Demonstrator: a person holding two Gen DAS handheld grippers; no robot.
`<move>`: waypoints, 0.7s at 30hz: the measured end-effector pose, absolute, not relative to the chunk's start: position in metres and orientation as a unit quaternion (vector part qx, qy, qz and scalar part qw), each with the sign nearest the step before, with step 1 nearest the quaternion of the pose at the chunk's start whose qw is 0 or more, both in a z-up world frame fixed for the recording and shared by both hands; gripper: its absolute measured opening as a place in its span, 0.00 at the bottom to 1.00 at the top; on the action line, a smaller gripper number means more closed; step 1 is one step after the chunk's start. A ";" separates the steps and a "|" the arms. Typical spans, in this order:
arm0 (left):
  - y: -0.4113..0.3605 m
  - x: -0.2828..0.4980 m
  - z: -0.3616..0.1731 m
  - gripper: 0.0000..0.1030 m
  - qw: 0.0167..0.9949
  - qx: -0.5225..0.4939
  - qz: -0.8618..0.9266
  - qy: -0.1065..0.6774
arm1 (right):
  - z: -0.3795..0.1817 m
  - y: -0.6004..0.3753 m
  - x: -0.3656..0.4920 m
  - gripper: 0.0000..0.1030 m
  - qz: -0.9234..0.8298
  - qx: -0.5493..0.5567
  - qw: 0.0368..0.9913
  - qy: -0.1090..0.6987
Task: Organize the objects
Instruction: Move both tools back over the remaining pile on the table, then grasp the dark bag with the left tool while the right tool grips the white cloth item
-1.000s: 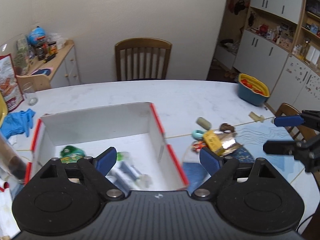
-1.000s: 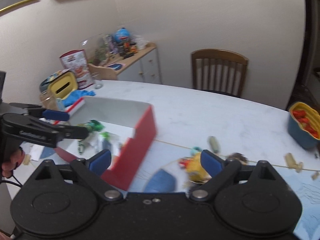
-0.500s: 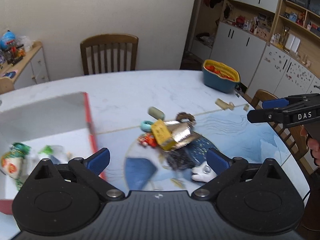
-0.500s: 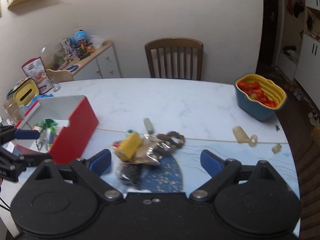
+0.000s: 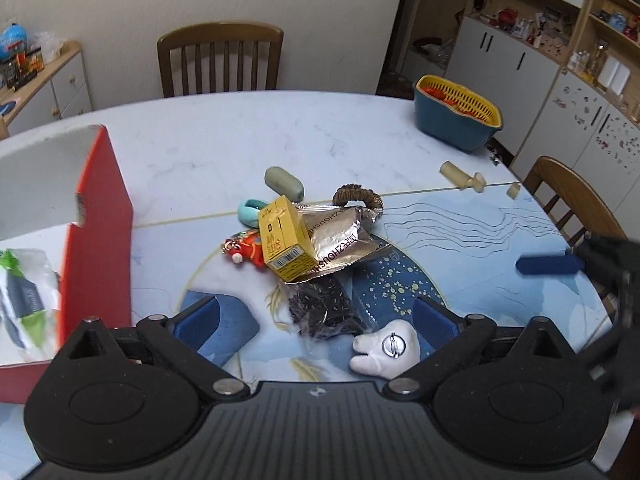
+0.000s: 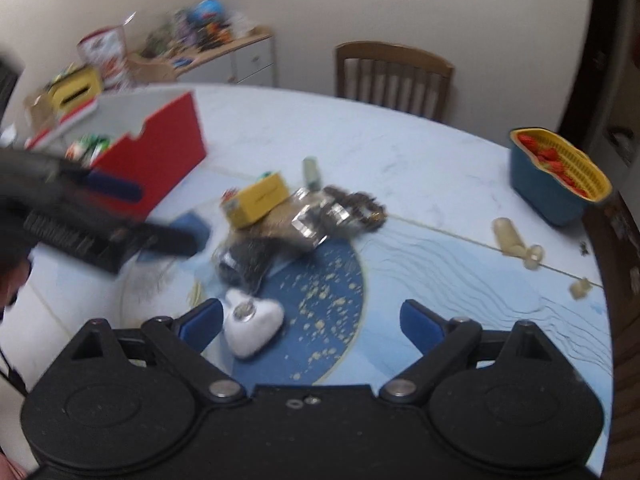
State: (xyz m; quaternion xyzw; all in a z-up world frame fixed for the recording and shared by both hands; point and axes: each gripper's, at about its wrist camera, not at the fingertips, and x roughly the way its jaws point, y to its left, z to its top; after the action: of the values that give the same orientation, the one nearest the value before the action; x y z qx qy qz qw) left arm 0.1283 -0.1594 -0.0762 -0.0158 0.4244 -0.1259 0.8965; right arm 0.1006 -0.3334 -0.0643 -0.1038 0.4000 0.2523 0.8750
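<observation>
A pile lies mid-table: a yellow box (image 5: pixel 283 238) on a silver foil packet (image 5: pixel 340 240), a dark clear bag (image 5: pixel 326 307), a red toy (image 5: pixel 246 249), a teal ring (image 5: pixel 251 212), a grey-green capsule (image 5: pixel 284 183) and a white tooth-shaped toy (image 5: pixel 384 349). The red box (image 5: pixel 98 232) with several items inside stands at the left. My left gripper (image 5: pixel 316 324) is open and empty above the dark bag. My right gripper (image 6: pixel 312 322) is open and empty; the white tooth toy (image 6: pixel 253 322) lies by its left finger.
A blue basket with a yellow strainer (image 5: pixel 458 120) sits at the far right edge. Small cream pieces (image 5: pixel 460 174) lie near it. Wooden chairs (image 5: pixel 219 60) stand at the back and right. A cluttered sideboard (image 6: pixel 208 46) is against the wall.
My left gripper has swung right from over the red box to the pile. My right gripper has moved in closer to the pile and the white tooth toy.
</observation>
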 end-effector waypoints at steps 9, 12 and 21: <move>-0.179 0.156 -0.105 1.00 0.886 -0.010 -0.118 0.448 | -0.101 -0.321 0.105 0.90 0.283 -0.107 0.853 0.424; -0.183 0.162 -0.115 1.00 0.882 -0.008 -0.114 0.457 | -0.108 -0.316 0.107 0.88 0.290 -0.107 0.850 0.426; -0.186 0.173 -0.132 1.00 0.878 -0.011 -0.104 0.466 | -0.116 -0.298 0.110 0.81 0.305 -0.123 0.847 0.419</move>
State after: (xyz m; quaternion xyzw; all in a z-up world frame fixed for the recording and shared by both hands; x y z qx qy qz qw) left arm 0.1731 -0.1864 -0.1319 -0.0106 0.4663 -0.1039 0.8785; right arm 0.1104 -0.2982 -0.1162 -0.1225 0.4190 0.3046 0.8466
